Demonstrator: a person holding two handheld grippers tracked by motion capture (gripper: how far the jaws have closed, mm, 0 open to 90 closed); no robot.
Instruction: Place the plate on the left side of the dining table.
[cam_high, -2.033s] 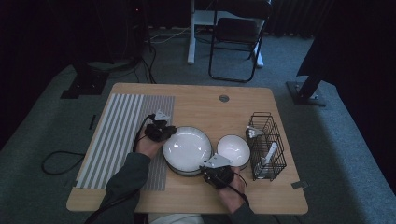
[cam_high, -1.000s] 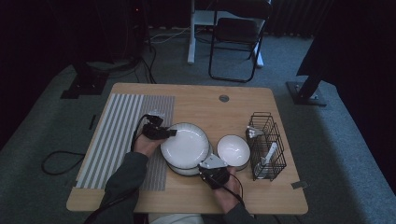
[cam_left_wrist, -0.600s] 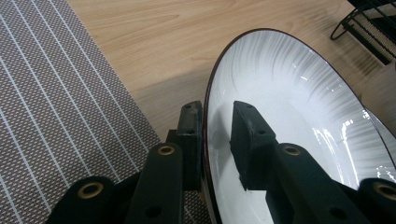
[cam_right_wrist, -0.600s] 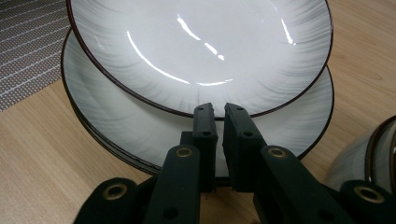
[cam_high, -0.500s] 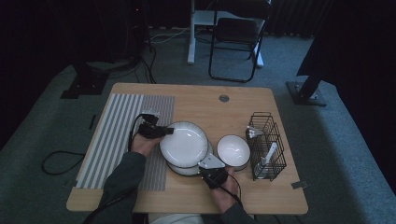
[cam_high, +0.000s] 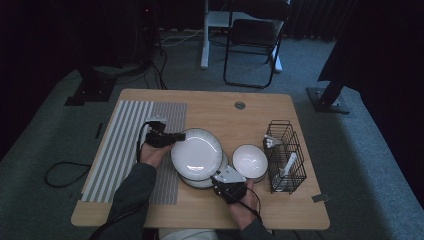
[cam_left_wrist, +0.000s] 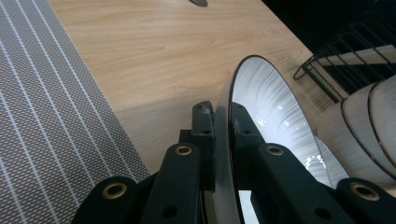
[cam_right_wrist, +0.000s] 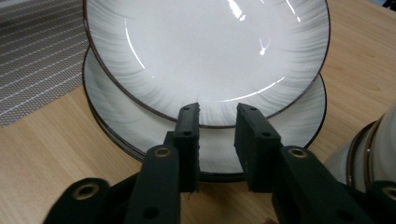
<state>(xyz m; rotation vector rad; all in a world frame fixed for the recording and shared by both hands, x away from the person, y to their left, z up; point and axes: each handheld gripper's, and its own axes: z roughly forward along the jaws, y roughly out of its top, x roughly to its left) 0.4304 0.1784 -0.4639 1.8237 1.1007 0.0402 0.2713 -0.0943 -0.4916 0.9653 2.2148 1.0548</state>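
Plates are sitting stacked near the middle of the wooden table (cam_high: 230, 107), just right of the striped mat (cam_high: 125, 145), and we are working on the top plate (cam_high: 196, 152). We are clamping our left gripper (cam_high: 175, 136) on that plate's left rim: in the left gripper view the rim (cam_left_wrist: 224, 140) is passing between the two black jaws, which have just been closing and are now pressing on it from both sides. The plate is tilting, its left edge raised off the lower plates (cam_high: 202, 181) beneath it.

We are holding our right gripper (cam_high: 226, 179) at the near edge of the stack. In the right gripper view its jaws have just been opening and are standing apart with a clear gap, gripping nothing, the rims of the plates (cam_right_wrist: 205, 135) lying just beyond the tips.

To the right, a white bowl (cam_high: 249, 161) is resting just beside the stack, and a black wire rack (cam_high: 286, 155) is standing farther right.
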